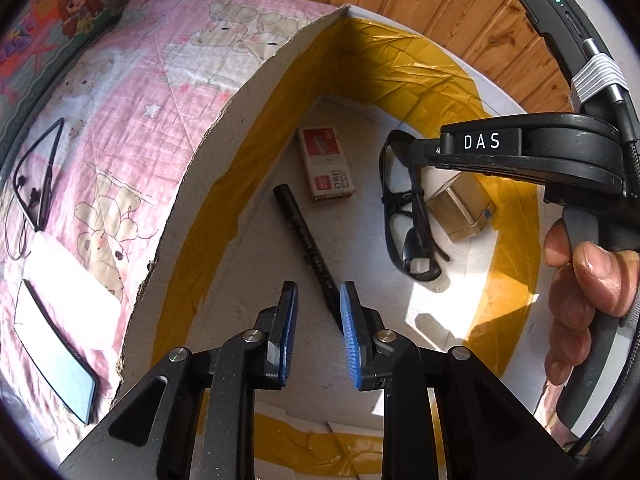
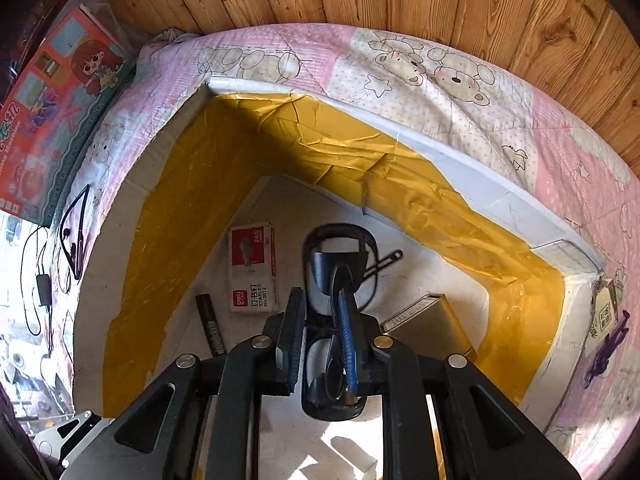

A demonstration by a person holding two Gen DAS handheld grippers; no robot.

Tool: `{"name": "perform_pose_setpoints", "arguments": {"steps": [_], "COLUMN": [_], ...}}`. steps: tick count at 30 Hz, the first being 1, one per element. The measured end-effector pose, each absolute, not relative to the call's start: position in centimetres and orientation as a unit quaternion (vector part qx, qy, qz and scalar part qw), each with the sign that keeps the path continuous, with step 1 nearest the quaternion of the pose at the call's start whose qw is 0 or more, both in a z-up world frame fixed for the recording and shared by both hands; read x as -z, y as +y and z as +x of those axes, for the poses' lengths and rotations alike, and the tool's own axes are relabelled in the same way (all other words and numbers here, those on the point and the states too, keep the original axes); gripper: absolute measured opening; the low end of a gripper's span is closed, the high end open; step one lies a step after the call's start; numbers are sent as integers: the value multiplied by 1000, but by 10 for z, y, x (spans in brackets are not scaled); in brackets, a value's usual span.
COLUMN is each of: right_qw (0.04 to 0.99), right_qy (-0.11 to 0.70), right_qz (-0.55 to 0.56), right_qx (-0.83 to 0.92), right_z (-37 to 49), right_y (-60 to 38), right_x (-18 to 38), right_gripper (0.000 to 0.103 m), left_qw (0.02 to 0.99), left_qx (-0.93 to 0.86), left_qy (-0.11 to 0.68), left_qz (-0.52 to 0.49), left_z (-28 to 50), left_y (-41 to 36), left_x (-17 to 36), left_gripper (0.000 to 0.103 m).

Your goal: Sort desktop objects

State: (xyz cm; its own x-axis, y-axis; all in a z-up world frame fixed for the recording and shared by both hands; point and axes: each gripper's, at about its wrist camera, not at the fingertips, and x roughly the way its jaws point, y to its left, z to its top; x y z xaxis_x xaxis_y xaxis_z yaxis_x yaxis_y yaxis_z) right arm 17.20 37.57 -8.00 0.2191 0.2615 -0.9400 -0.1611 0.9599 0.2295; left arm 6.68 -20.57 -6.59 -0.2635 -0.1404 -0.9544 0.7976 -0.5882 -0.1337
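The glasses are the thing in hand. In the right wrist view they sit at the middle of the frame, over the white floor of the box, with the right gripper pinching them: its jaws are nearly pressed together with the dark frame caught between the blue pads. From the left wrist view the same glasses show right of centre; they look to be resting on the box floor or just above it, and I cannot tell which.

Around them, already inside the box: the staples box to the left of the glasses, the black marker lower left of that, and a small gold box just beside the glasses on the right. The left gripper hangs over the marker's lower end with its jaws spread and nothing between them; the marker lies loose on the floor below.

Outside the box, on the pink quilt at the left edge of the left wrist view, a phone and a neckband earphone lie unsorted.

By my reading, this is the placing step for the glasses, with the marker just set down. The next move calls for the right jaws to part so the glasses settle without landing on the gold box, then a lift clear of the box walls. After that, the left gripper is well placed to swing out toward the phone or the earphone.
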Motion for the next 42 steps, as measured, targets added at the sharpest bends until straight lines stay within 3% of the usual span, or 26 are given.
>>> {"name": "perform_pose_setpoints", "arguments": {"steps": [6,12,21,42], "right_qw": [780,789,816,875], "right_qy": [606,585,535,402], "right_qz": [43,7,-28,-16], "right_qx": [-149,-184,-220,-270], "right_z": [157,130,82,-40], "right_y": [368,361,346,298], "right_x": [65,36,2,-36], "right_gripper": [20,32,37,41], "left_qw": [324,330,333,357], "left_qx": [732,741,761,783], "left_qy": [317,311,287,208], "left_qz": [508,496,477,465], "left_z": [67,70,67,67], "left_y": [-200,-193,-162,-102], "left_x": [56,42,13,-10], "left_gripper": [25,25,29,32]}}
